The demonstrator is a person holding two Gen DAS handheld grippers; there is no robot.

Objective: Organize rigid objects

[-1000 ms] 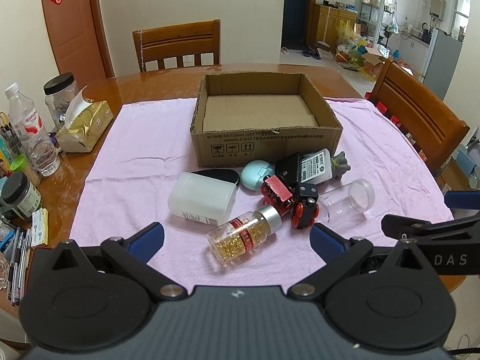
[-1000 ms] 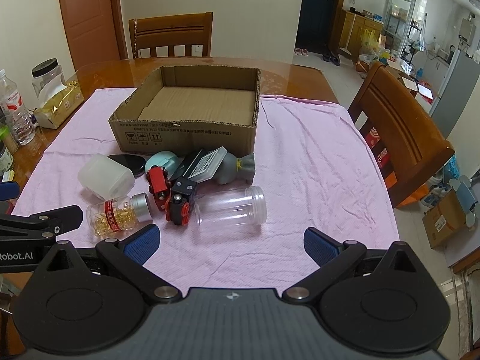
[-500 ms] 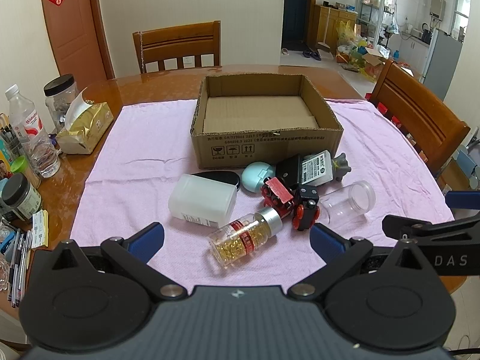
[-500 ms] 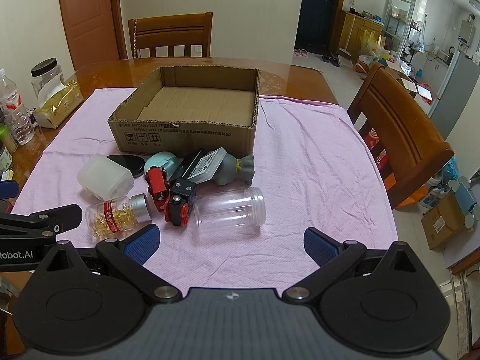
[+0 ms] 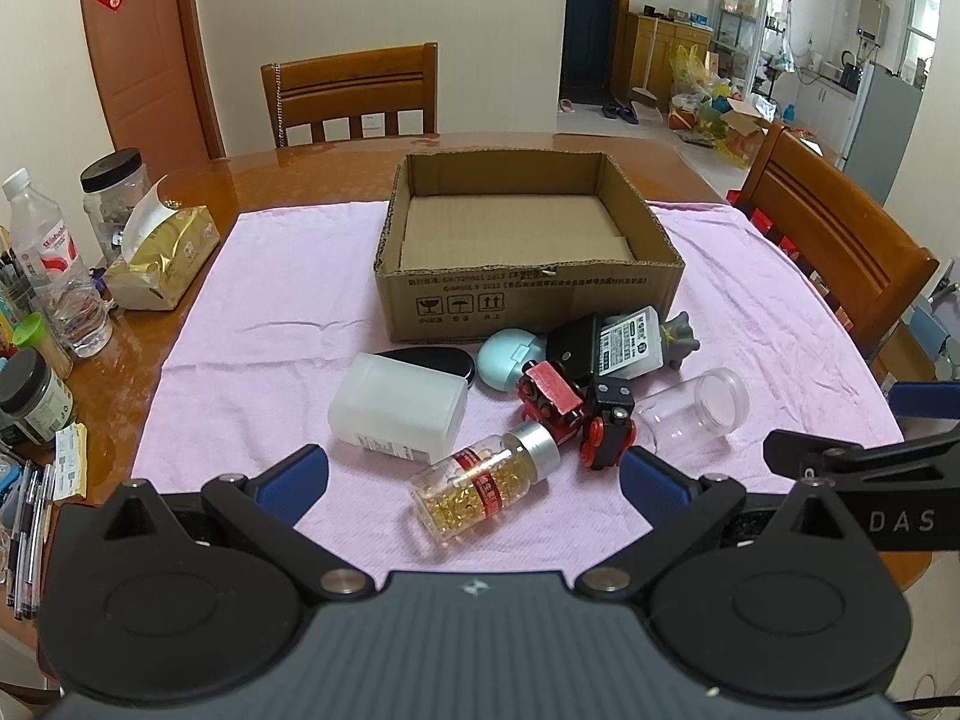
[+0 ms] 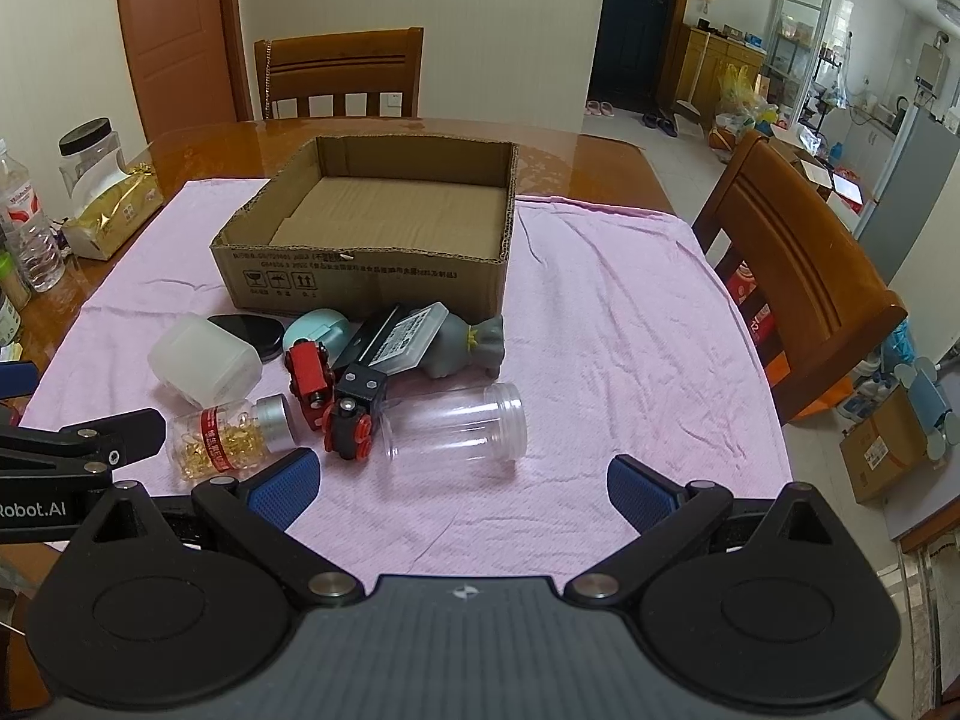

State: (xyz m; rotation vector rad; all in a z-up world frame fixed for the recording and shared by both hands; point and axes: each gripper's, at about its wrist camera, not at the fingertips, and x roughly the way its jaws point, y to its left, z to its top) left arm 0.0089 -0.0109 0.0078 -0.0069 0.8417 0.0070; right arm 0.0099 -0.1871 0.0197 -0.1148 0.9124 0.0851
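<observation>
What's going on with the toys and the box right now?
Left gripper open, right gripper open, both empty. Cardboard box empty; items piled before it. Capsule bottle nearest left. Nothing blocking.

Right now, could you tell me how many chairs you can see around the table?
2: one chair at the far side behind the box, another chair at the right side. Others could be out of view.

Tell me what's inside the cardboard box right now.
Only its bare cardboard floor shows inside the cardboard box; none of the objects has gone in. The near wall hides a strip of floor just behind it in both views, so something flat there would not be seen.
</observation>
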